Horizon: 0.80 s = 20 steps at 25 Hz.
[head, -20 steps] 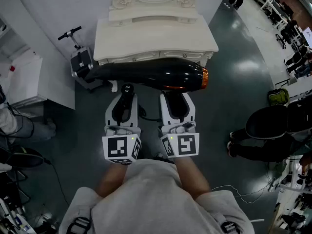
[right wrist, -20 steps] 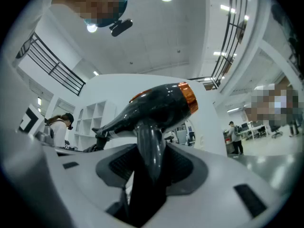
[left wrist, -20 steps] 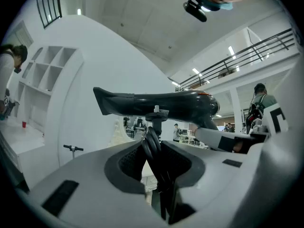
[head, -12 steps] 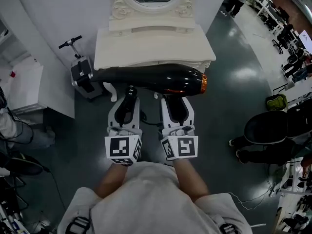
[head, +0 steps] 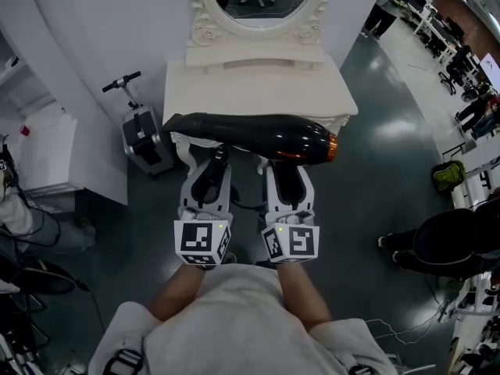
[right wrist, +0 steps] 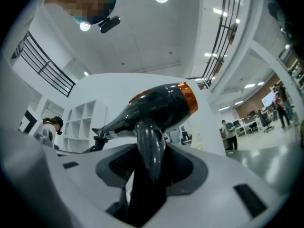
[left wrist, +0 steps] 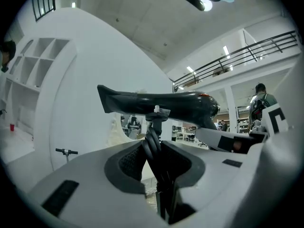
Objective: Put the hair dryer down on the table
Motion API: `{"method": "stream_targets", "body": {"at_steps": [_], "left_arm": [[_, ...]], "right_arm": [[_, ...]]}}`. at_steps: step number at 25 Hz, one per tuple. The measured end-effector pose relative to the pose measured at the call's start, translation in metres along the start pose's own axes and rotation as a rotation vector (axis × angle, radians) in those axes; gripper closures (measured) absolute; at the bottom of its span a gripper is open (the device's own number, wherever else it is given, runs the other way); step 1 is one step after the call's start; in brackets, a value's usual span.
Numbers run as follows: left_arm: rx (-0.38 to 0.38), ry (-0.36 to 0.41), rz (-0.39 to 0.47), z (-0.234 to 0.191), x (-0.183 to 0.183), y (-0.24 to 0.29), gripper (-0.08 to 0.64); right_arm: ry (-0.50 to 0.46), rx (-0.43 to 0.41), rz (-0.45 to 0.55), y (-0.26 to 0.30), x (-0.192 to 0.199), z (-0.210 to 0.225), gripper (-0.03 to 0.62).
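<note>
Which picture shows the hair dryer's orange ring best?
The right gripper view: the orange ring is big and close on the hair dryer. The head view shows it small, from above. The left gripper view shows mostly the dark body.

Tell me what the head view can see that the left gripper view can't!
Only the head view shows the person's grey shirt and forearms, and the flat top of the cream table. Only the left gripper view shows the balcony railing, the ceiling lights, and, up close, the coiled black cord pinched in the left gripper. Both show the black hair dryer held up in the air, and the scooter by the wall.
</note>
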<state>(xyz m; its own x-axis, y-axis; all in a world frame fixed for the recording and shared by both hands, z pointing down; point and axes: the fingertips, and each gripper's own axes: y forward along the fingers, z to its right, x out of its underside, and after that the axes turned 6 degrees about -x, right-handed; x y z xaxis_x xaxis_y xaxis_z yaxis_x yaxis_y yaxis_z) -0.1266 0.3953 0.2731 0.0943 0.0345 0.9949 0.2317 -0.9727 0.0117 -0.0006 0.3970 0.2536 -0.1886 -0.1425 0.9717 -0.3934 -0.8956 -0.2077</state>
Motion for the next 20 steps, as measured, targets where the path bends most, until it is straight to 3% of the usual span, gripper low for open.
{"method": "stream_targets", "body": {"at_steps": [7,16,20], "left_arm": [[0.023,-0.032,-0.049,-0.015,0.014,0.026,0.459],[0.007,-0.047,-0.118,-0.026,0.052,0.096,0.459],[-0.006,-0.034,-0.134,-0.029,0.049,0.142,0.459]], "right_arm": [[-0.021,0.022,-0.041,0.024,0.016,0.001,0.399],[0.028,0.044,-0.099,0.078,0.063,0.053,0.4],[0.053,0.037,-0.112,0.117,0.07,0.078,0.4]]}}
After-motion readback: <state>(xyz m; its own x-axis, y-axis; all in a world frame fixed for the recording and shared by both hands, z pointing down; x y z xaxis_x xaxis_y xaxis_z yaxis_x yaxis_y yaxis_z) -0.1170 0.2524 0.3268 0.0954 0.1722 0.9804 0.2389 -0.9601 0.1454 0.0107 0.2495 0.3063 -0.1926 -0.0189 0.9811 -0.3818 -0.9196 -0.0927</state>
